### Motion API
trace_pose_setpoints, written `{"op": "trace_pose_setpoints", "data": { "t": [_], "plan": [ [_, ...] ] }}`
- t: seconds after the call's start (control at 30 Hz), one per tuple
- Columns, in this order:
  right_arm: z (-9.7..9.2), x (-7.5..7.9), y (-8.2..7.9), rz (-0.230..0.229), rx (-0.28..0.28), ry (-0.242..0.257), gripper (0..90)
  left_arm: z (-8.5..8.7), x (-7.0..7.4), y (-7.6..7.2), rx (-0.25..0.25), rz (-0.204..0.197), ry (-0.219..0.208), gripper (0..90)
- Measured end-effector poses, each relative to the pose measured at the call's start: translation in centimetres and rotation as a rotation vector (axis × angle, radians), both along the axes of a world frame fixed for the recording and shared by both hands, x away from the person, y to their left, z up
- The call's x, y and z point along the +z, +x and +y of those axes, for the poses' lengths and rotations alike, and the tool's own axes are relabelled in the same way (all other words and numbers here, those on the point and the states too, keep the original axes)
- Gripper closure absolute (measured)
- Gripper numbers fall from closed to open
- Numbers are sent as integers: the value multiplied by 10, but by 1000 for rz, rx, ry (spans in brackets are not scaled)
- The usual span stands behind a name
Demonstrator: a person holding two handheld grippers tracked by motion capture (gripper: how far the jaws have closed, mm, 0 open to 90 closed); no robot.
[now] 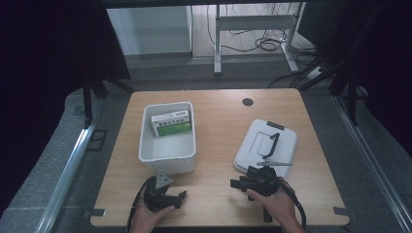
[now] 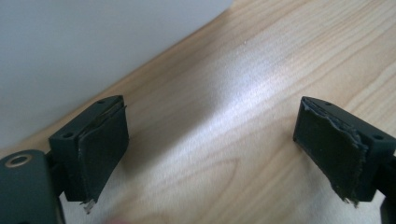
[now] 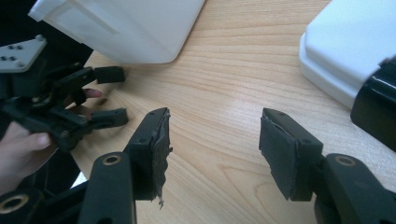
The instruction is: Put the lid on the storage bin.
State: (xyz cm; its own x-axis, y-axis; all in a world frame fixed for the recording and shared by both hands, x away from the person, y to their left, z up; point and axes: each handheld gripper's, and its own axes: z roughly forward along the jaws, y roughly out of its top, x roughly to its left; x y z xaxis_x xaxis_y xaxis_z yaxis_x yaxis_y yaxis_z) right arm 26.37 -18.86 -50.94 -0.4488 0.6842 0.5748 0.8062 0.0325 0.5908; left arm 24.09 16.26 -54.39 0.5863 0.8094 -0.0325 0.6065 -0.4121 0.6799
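**Both grippers idle, nothing picked up**

Table [image 1: 218, 141] w/ white bin [image 1: 167, 155] holding green box [image 1: 171, 123]; lid [image 1: 266, 145] lies right. Left gripper [image 1: 170, 198] & right gripper [image 1: 245, 183] both spread, empty. Prob. pre-grasp; next likely needs lid pinched.

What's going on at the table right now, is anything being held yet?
Nothing is held yet. A person has a gripper in each hand near the front edge of the wooden table. The left gripper and right gripper both have their jaws open over bare wood. An open white bin holds a green and white box. To its right, the white lid with its black handle lies flat on the table, untouched.
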Motion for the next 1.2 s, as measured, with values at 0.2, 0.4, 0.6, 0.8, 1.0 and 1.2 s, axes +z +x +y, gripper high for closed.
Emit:
{"op": "trace_pose_setpoints", "data": {
  "t": [0.2, 0.4, 0.6, 0.8, 1.0, 1.2],
  "plan": [
    [0, 2, -2, -9, 1, 7, 413, 1, 0, -1, 12, 1, -3, 105],
    [6, 3, 2, -11, 8, 8, 414, 4, 0, -2, 19, -2, -2, 109],
    [9, 3, 6, -15, 12, -5, 415, 5, 0, -8, 33, -2, -4, 116],
    [5, 10, 5, -22, -3, 20, 417, 6, 0, -8, 32, -3, -3, 116],
    [-1, 16, 4, -30, -14, 33, 417, 6, 0, -8, 31, -3, -3, 115],
    [-12, 26, 6, -29, -52, 64, 416, 6, 0, -7, 27, -3, -3, 116]
  ]
}}
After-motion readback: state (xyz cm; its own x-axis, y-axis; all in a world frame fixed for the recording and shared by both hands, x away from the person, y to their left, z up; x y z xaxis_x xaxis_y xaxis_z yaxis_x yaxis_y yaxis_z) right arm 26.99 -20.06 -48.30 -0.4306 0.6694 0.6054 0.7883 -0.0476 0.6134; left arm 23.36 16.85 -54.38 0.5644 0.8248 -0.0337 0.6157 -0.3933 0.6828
